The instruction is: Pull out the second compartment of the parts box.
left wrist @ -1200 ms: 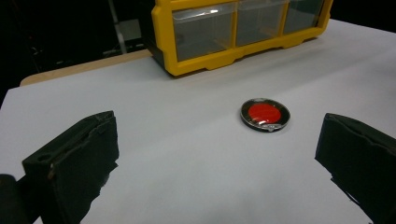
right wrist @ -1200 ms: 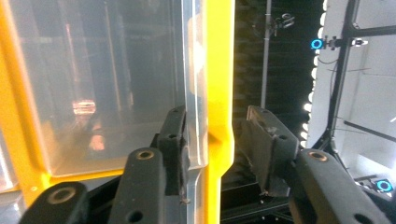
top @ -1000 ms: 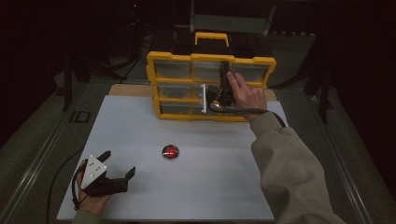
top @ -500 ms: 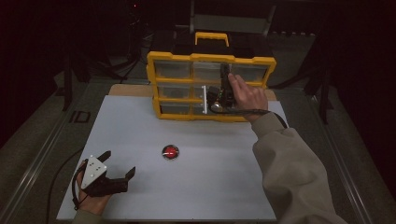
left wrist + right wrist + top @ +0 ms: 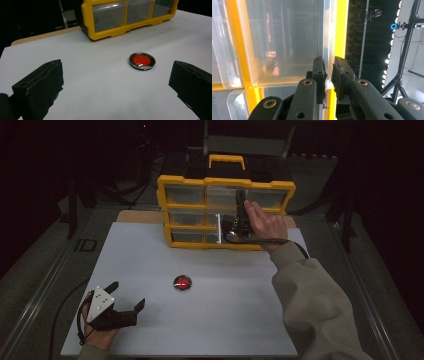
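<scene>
The right tool (image 5: 239, 215) is raised against the front of the yellow drawer cabinet (image 5: 172, 184), which stands at the far edge of the white table (image 5: 225, 320). In the right gripper view its two black jaws have just been closing and now pinch the edge of a clear plastic drawer (image 5: 287, 42), with that edge lying between the pads (image 5: 319, 72). In the high view this drawer sits in the cabinet's middle row, right of centre, with the person's right hand (image 5: 267, 225) wrapped around the tool body. The left tool (image 5: 127, 297) rests low at the near left corner of the table, held in the left hand (image 5: 97, 335); its jaws stand wide apart with nothing between them. A round red disc with a dark rim (image 5: 142, 60) lies flat on the table ahead of the left tool, well apart from the cabinet.
</scene>
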Action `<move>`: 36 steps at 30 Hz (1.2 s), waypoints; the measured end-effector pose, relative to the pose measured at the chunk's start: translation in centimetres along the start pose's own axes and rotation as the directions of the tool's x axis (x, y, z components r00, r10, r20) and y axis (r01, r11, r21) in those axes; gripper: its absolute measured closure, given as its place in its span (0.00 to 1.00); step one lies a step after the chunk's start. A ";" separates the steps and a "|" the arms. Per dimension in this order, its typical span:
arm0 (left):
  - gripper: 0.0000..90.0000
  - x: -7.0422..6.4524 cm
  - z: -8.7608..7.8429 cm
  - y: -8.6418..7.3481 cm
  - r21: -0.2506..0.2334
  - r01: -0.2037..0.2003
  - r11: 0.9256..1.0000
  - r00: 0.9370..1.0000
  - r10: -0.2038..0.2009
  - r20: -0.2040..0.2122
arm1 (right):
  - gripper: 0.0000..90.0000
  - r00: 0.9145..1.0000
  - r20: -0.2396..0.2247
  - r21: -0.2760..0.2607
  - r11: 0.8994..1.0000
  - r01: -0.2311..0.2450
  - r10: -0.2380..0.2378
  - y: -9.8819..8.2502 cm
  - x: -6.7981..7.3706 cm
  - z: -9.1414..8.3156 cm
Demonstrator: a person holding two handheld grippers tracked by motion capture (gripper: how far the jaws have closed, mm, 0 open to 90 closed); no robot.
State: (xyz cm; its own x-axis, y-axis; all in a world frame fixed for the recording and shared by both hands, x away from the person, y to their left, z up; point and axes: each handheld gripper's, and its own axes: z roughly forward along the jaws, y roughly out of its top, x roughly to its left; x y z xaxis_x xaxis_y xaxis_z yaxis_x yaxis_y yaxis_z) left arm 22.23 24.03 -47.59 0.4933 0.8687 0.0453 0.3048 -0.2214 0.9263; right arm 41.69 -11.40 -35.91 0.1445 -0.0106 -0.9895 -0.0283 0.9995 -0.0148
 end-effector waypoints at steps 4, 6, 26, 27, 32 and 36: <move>0.00 0.0 0.0 0.0 0.002 -0.001 1.000 1.000 0.001 0.001 | 0.89 1.000 -0.010 0.001 1.000 0.001 -0.001 0.1 -0.1 -0.4; 0.00 0.0 0.1 0.0 0.002 -0.002 1.000 1.000 0.002 0.001 | 0.89 1.000 -0.014 -0.001 1.000 0.005 -0.005 0.1 -0.2 -0.4; 0.00 0.0 0.0 0.0 0.003 -0.001 1.000 1.000 0.001 -0.004 | 0.89 1.000 -0.031 0.003 1.000 0.003 -0.003 0.0 -0.6 -1.4; 0.00 0.0 0.0 0.0 0.003 -0.001 1.000 1.000 0.001 -0.004 | 0.89 1.000 -0.031 0.002 1.000 0.003 -0.003 0.0 -0.6 -1.4; 0.00 0.0 0.0 0.0 0.001 0.001 1.000 1.000 -0.001 -0.005 | 0.89 0.999 -0.034 0.003 1.000 0.000 0.000 0.0 -0.7 -1.8; 0.00 0.0 0.0 0.0 0.000 0.002 1.000 1.000 -0.002 -0.005 | 0.89 0.999 -0.037 -0.005 1.000 0.004 -0.004 -0.1 -0.8 -2.1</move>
State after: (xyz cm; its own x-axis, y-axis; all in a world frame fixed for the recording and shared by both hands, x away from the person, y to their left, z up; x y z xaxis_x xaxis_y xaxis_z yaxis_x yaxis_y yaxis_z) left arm 22.21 24.03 -47.58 0.4883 0.8714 0.0459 0.3058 -0.2201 0.9263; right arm 39.51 -11.54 -35.42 0.1082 -0.0155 -0.9940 -0.0328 0.9993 -0.0192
